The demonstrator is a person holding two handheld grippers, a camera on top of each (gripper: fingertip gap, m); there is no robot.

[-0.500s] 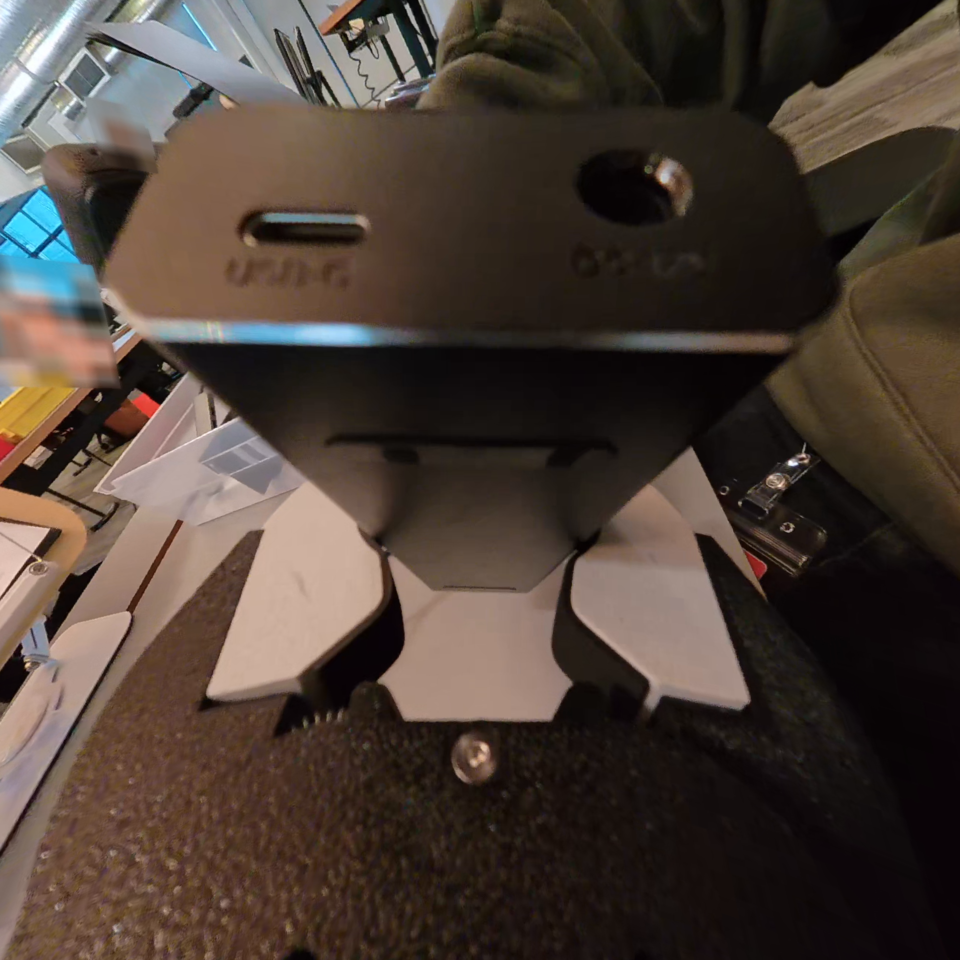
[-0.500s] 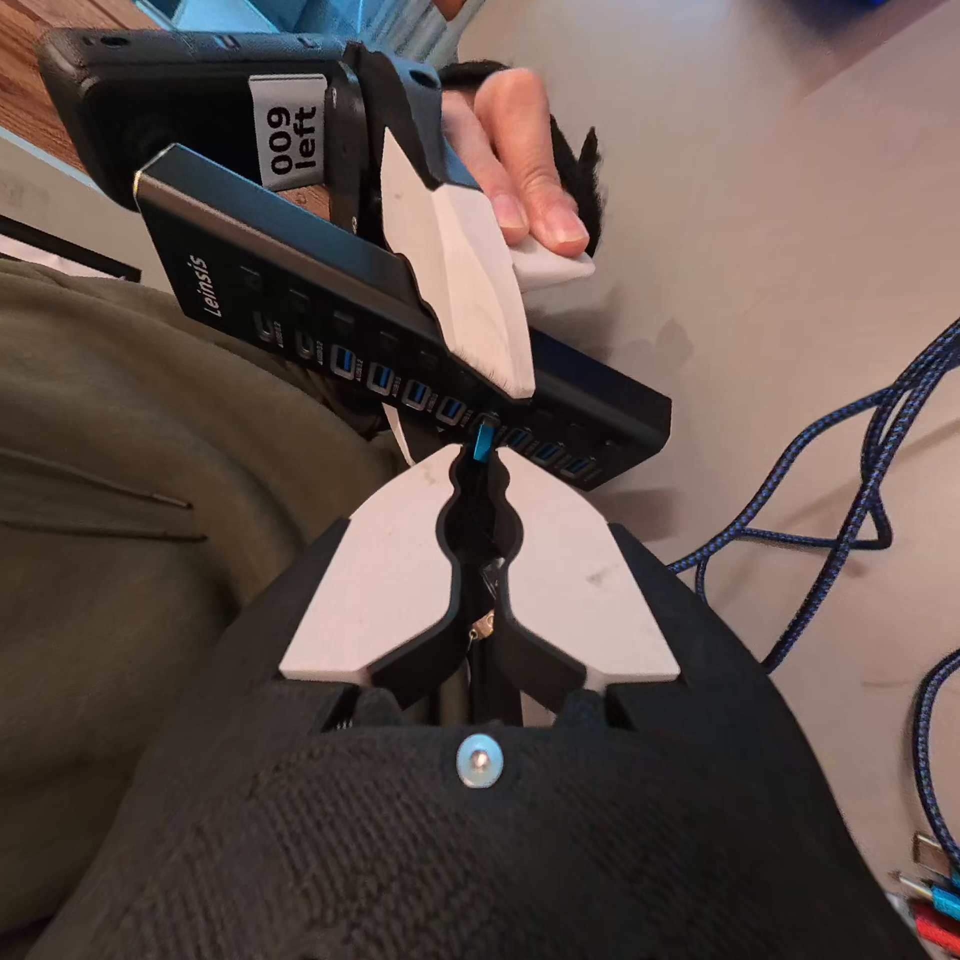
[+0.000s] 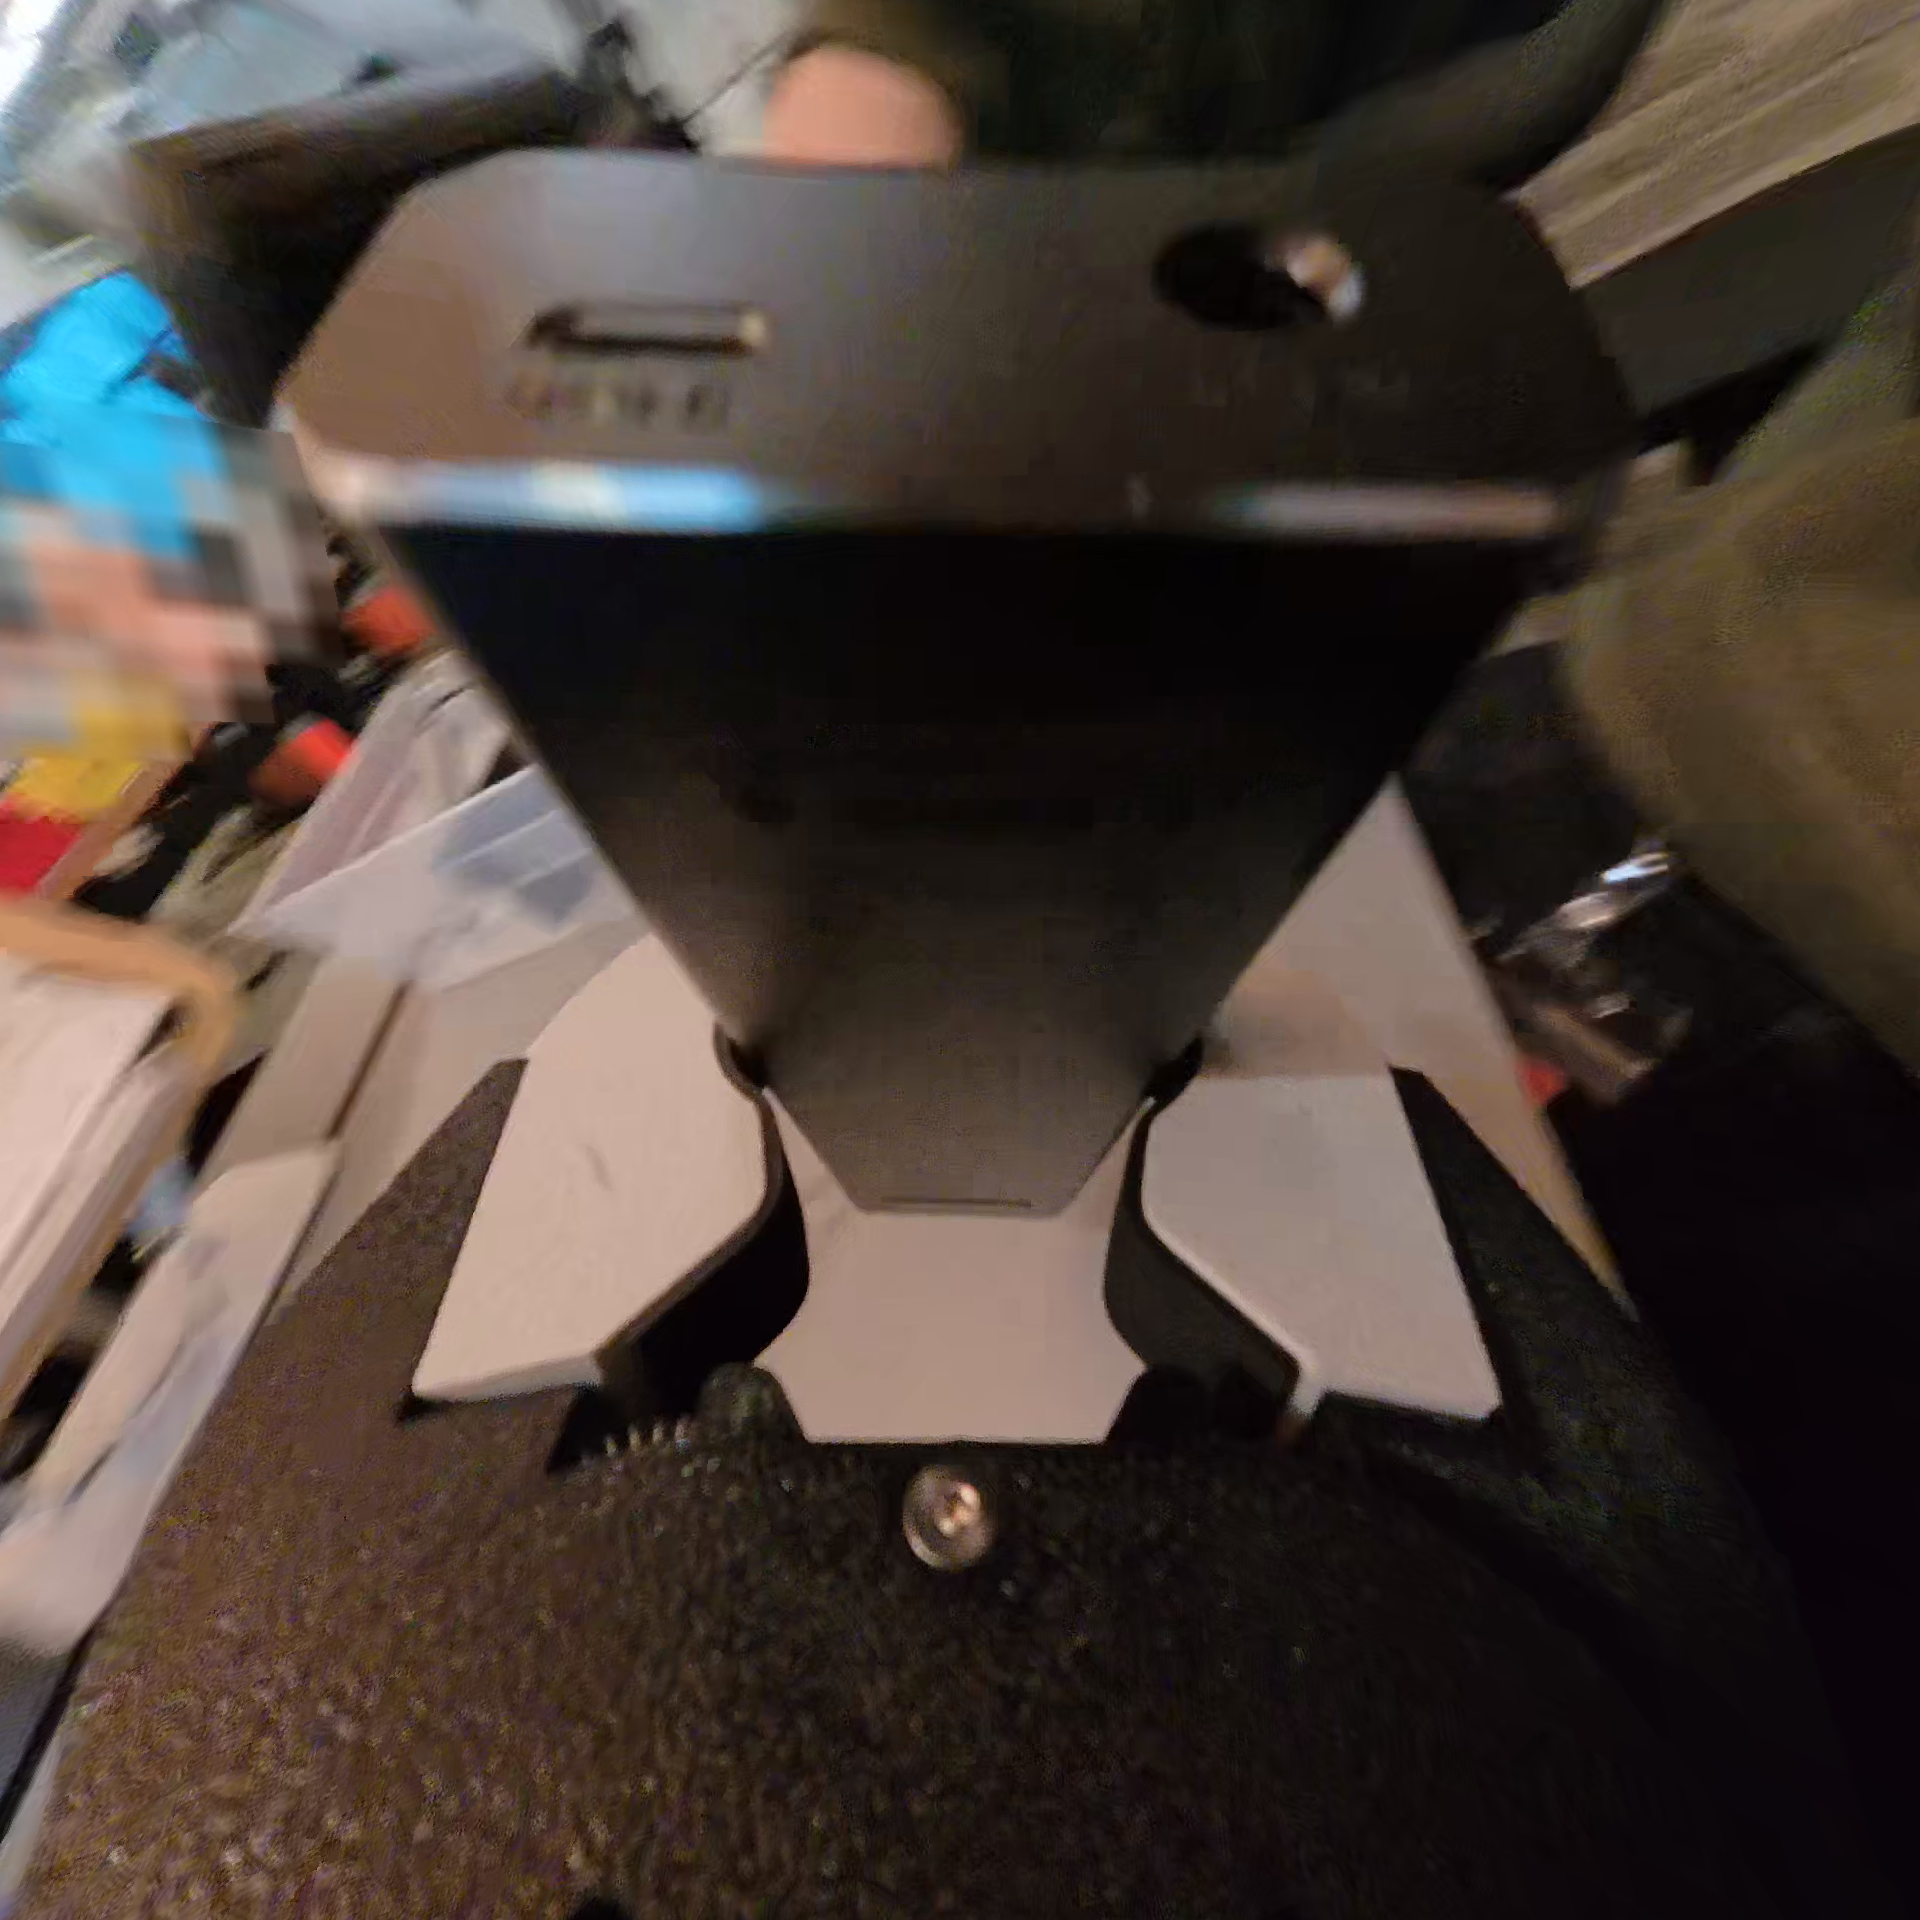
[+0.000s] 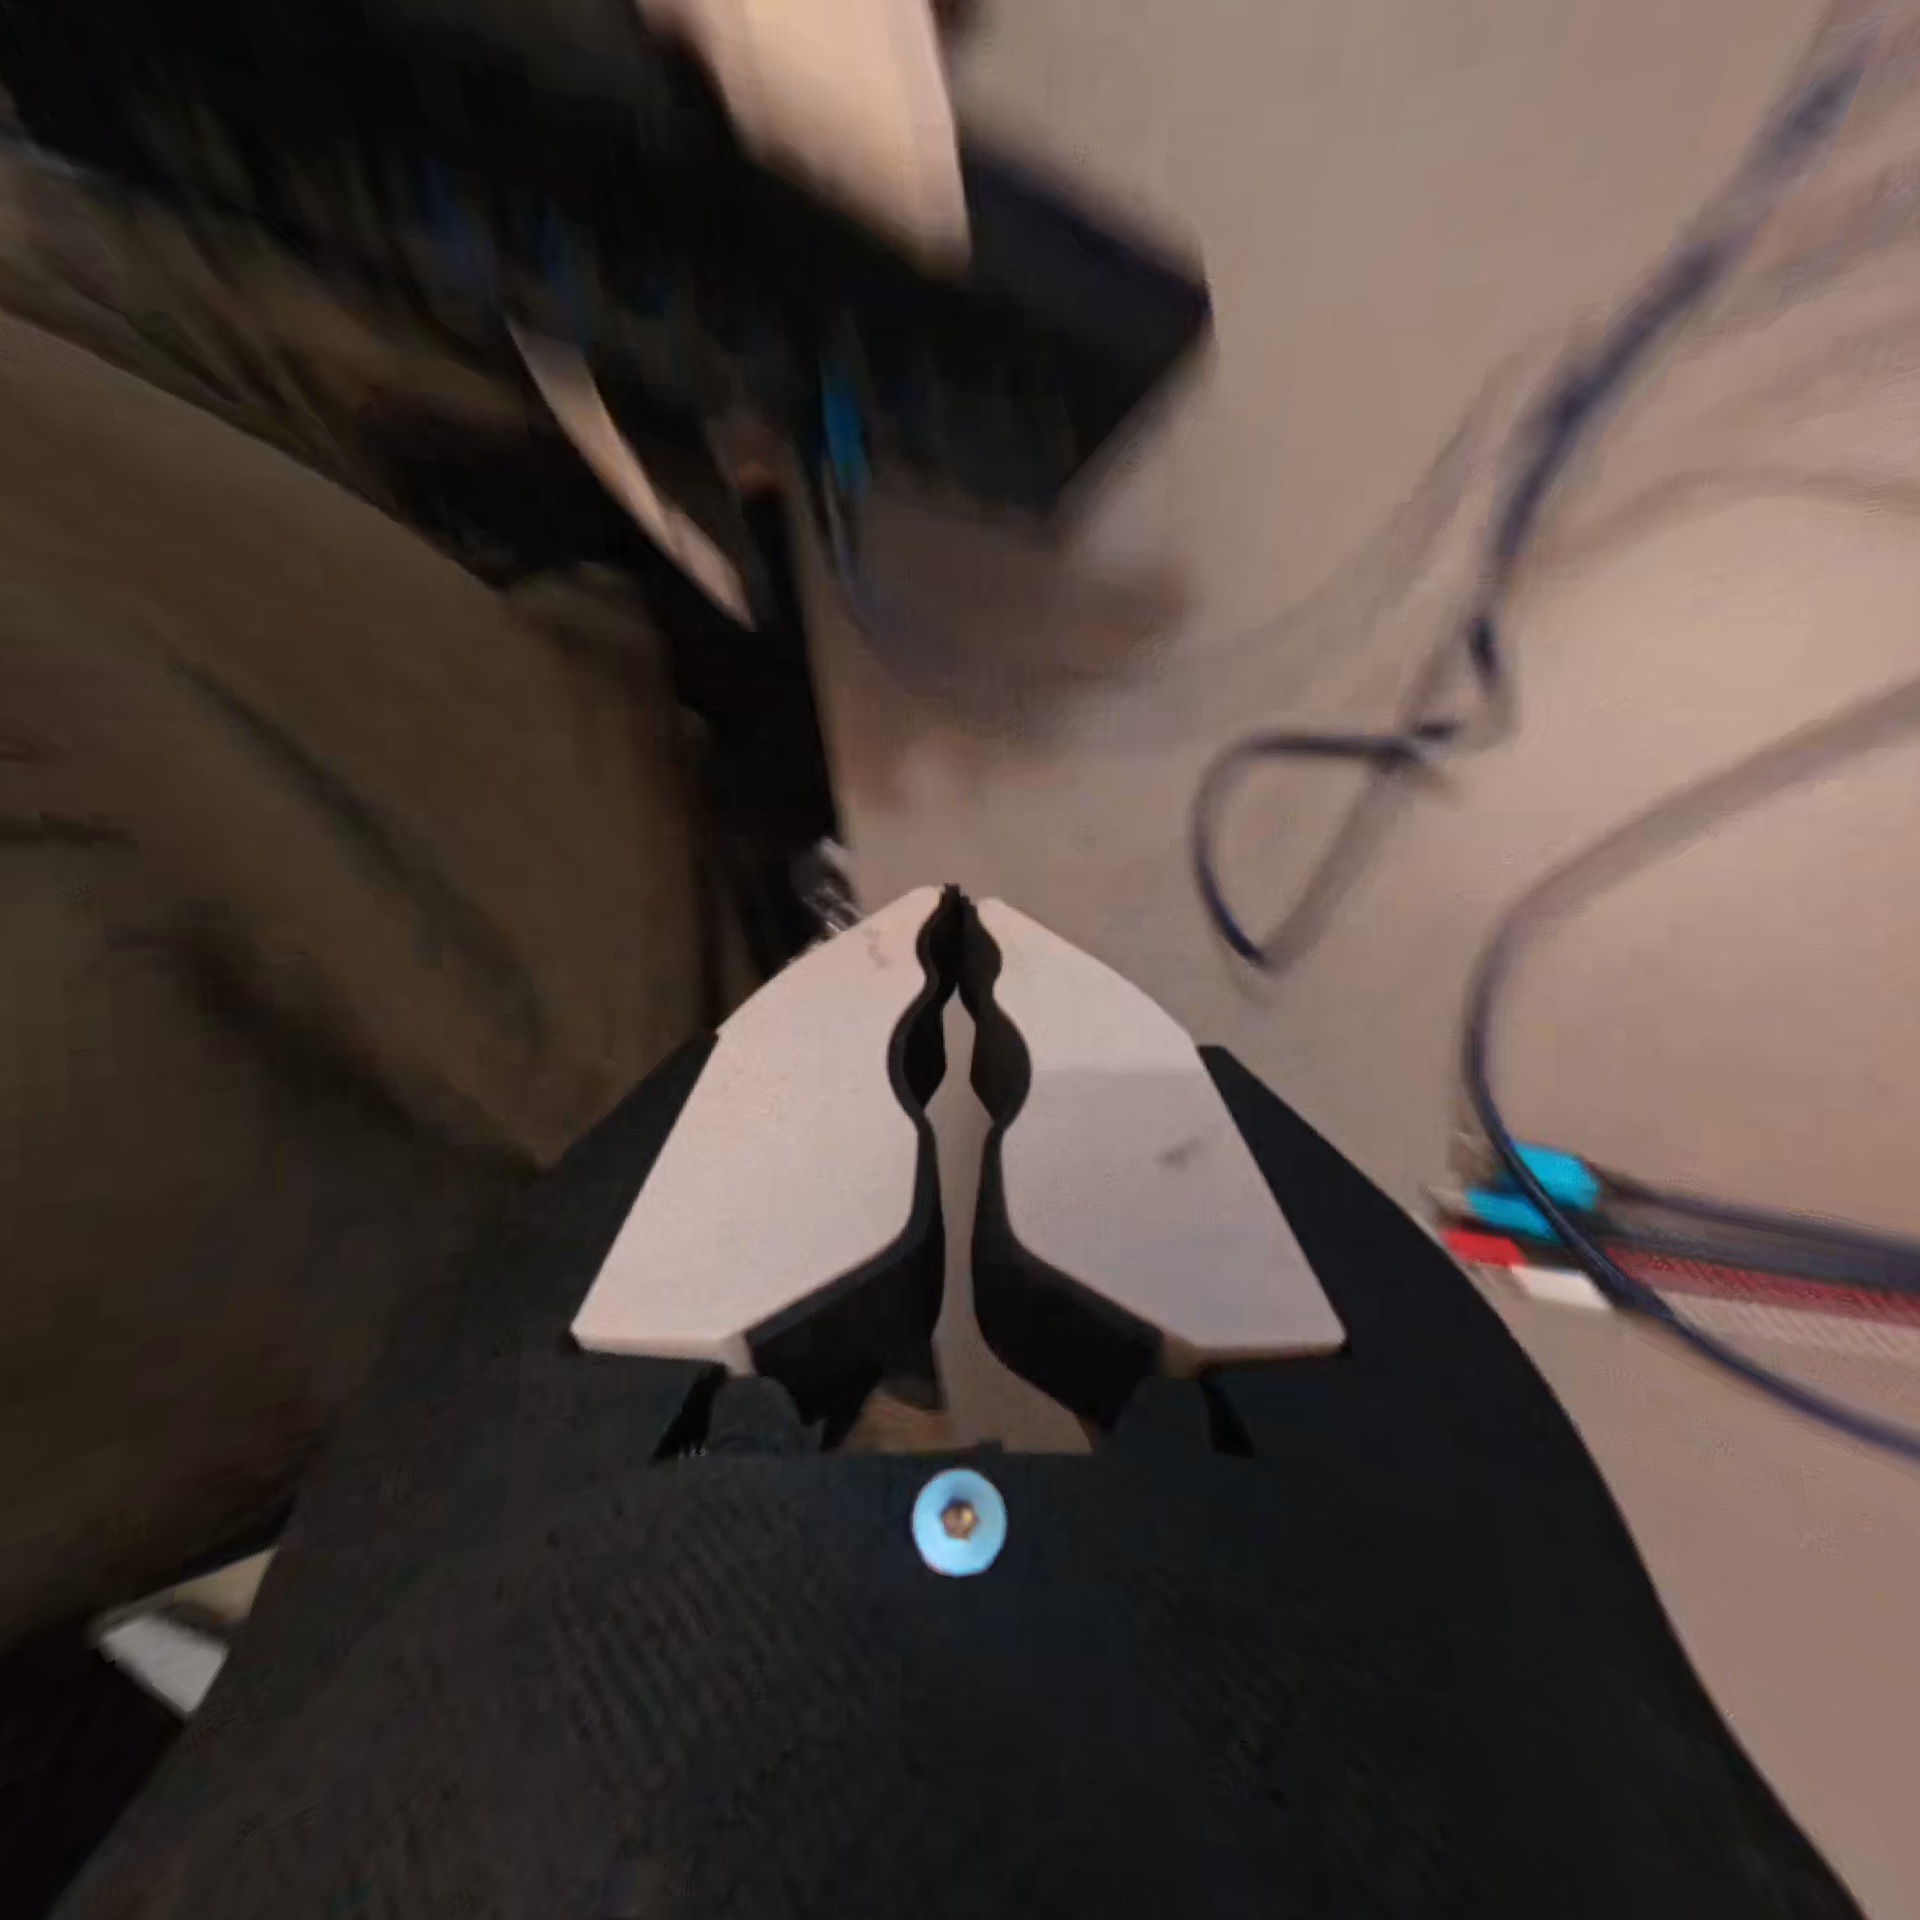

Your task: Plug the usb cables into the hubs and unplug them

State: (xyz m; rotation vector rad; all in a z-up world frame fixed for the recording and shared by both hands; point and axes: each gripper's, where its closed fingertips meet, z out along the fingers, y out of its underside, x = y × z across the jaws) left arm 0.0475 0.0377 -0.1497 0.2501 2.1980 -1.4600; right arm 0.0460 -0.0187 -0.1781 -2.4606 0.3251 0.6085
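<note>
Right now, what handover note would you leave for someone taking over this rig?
Left claw: shut on the black hub, held up off the table.
Right claw: shut, nothing visible between its tips.
A cable's blue plug seems to sit at the hub's port row; blur hides how deep.
Loose cables lie on the table to the right.
Left: check that plug, then the remaining cables.

My left gripper clamps the hub, end facing me. My right gripper, fingertips together, sits nearer than the hub; cables lie right.
</note>
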